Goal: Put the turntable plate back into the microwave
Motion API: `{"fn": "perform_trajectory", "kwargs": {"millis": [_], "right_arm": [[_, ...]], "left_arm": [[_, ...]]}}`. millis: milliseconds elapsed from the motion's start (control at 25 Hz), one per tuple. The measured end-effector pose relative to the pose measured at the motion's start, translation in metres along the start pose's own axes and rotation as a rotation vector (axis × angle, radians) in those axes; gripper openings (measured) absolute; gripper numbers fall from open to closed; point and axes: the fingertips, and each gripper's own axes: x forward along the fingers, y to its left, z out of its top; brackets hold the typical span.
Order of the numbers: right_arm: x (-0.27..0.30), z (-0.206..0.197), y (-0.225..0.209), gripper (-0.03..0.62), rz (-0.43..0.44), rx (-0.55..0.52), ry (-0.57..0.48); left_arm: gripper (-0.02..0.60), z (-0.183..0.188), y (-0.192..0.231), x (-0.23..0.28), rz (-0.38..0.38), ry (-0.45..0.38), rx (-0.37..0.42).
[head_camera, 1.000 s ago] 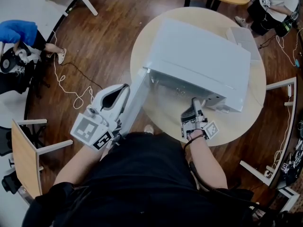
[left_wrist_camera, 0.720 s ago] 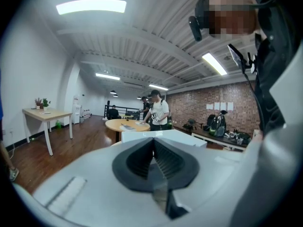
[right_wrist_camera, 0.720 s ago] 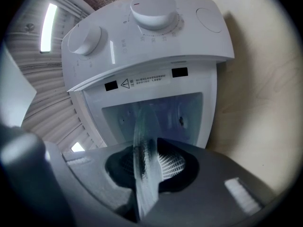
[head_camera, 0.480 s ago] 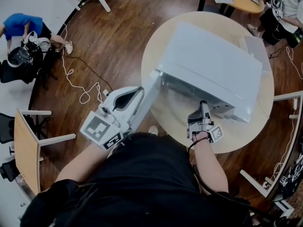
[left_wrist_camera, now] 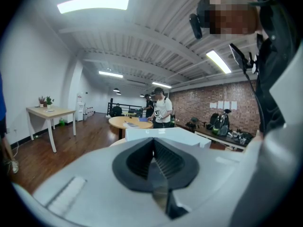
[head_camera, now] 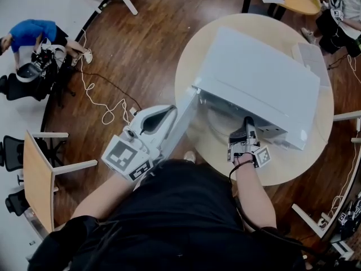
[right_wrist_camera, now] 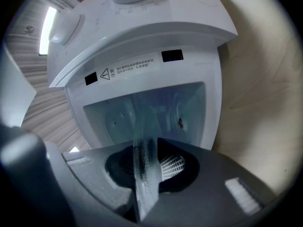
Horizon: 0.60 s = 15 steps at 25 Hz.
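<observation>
Microwave (head_camera: 259,78) smooth white, faintly glossy; turntable plate (right_wrist_camera: 143,157) before it clear glass; table (head_camera: 282,168) beneath it pale matt wood.

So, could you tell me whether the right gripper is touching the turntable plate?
Touching: the right gripper view shows the right gripper clamped on the rim of the turntable plate.

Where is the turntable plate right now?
The turntable plate is clamped edge-on in the right gripper, as the right gripper view shows. It sits at the mouth of the open microwave on the round table, right of the swung-open door.
</observation>
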Motion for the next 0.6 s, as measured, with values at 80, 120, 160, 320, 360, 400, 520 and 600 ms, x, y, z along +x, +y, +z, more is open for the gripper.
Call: {"fn": "perform_trajectory", "kwargs": {"millis": [80,120,160,320,360,400,520,600], "right_arm": [[0.004,0.001,-0.001,0.051,-0.003,-0.002,-0.008],[0.005,0.002,-0.001,0.051,-0.006,-0.004,-0.012],[0.006,0.002,-0.001,0.051,-0.008,-0.006,-0.017],[0.009,0.005,-0.002,0.052,-0.008,-0.002,-0.041],[0.010,0.006,-0.002,0.052,-0.006,0.001,-0.047],[0.011,0.007,-0.001,0.051,-0.004,0.004,-0.052],[0.013,0.012,-0.002,0.051,0.000,-0.003,-0.061],[0.015,0.014,-0.004,0.052,-0.002,-0.008,-0.063]], "left_arm": [[-0.003,0.000,0.003,0.000,0.006,0.004,-0.002],[-0.003,0.000,0.004,0.000,0.008,0.005,-0.004],[-0.003,0.000,0.005,0.001,0.009,0.006,-0.006],[-0.003,-0.001,0.005,0.002,0.003,0.010,-0.008],[-0.003,-0.001,0.005,0.002,0.001,0.012,-0.008],[-0.003,-0.001,0.004,0.002,-0.001,0.013,-0.008],[-0.003,-0.002,0.004,0.001,-0.003,0.016,-0.009],[-0.003,-0.003,0.005,0.000,0.002,0.016,-0.009]]}}
